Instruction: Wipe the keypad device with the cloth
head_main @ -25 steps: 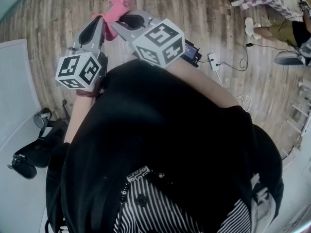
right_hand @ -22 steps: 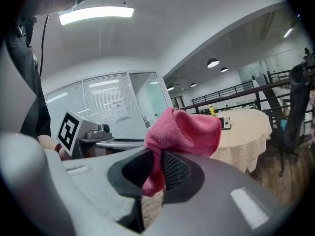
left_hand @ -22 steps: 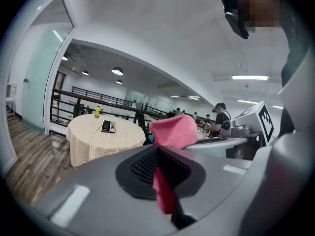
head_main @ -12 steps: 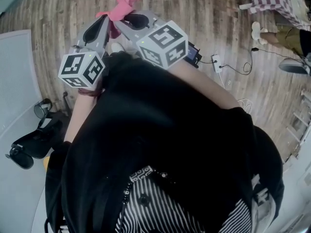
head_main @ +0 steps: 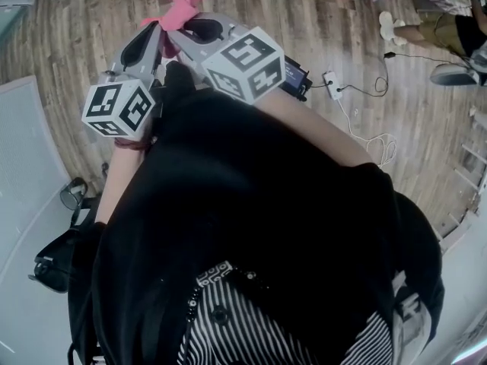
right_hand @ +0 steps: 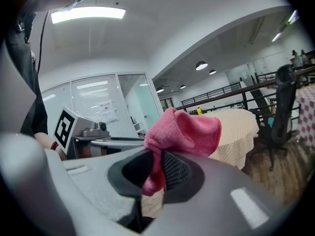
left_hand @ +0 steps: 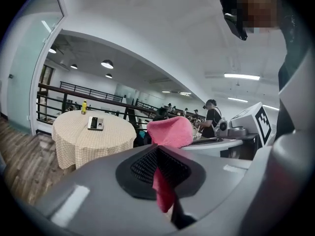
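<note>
A round surface [left_hand: 83, 141] with a pale checked cover stands well off. Far from it, the left hand-held gripper [left_hand: 160, 154] and right hand-held gripper [right_hand: 156, 157] both pinch the pink cloth [right_hand: 183, 130], which bunches out past their tips. The keypad device [left_hand: 95, 123] lies flat on that surface, long axis crosswise in the left gripper view

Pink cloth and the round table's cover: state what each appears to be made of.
Pink cloth: soft napped fabric, likely microfiber or terry. Its surface looks fuzzy and matte, and it bunches limply. Table cover: probably woven fabric, matte, with a fine checked pattern, and it hangs down over the table's edge.
</note>
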Available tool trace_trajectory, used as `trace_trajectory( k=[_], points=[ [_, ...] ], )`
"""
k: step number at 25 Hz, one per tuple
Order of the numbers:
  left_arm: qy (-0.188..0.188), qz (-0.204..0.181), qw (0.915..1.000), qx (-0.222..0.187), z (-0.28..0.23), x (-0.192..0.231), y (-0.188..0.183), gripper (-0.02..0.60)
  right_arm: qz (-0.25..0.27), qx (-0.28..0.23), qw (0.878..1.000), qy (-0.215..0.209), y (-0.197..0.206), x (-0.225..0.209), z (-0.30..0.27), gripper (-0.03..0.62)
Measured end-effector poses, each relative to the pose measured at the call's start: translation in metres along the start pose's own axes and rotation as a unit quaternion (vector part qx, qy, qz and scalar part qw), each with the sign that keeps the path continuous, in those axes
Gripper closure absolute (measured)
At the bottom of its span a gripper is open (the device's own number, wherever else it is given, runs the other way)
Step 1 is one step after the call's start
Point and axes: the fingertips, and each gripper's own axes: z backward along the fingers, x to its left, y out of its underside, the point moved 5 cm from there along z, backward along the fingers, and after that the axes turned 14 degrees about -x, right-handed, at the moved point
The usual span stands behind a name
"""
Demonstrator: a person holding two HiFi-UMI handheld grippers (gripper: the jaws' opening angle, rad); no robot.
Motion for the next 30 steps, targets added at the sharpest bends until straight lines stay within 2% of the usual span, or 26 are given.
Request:
trace_trajectory(
  k=[7,12,18,30],
  points=[
    [0.059,0.006,0.998,0.021,-0.044,0.02,0.0,0.578,-0.005,-0.004,0.998,0.06,-0.006,-0.032,-0.017,0.545],
    [0.081,0.012,0.9963,0.028,-0.073,0.057,-0.002,0.578,-0.002,-0.002,0.996,0.088,-0.008,-0.052,-0.054,0.545],
    [0.095,0.017,0.995,0.027,-0.093,0.124,-0.019,0.578,-0.01,-0.005,0.994,0.105,-0.012,-0.065,-0.123,0.545],
    [0.098,0.029,0.9948,0.001,-0.106,0.286,-0.07,0.578,0.023,0.008,0.994,0.104,-0.029,-0.058,-0.291,0.545]
  ],
)
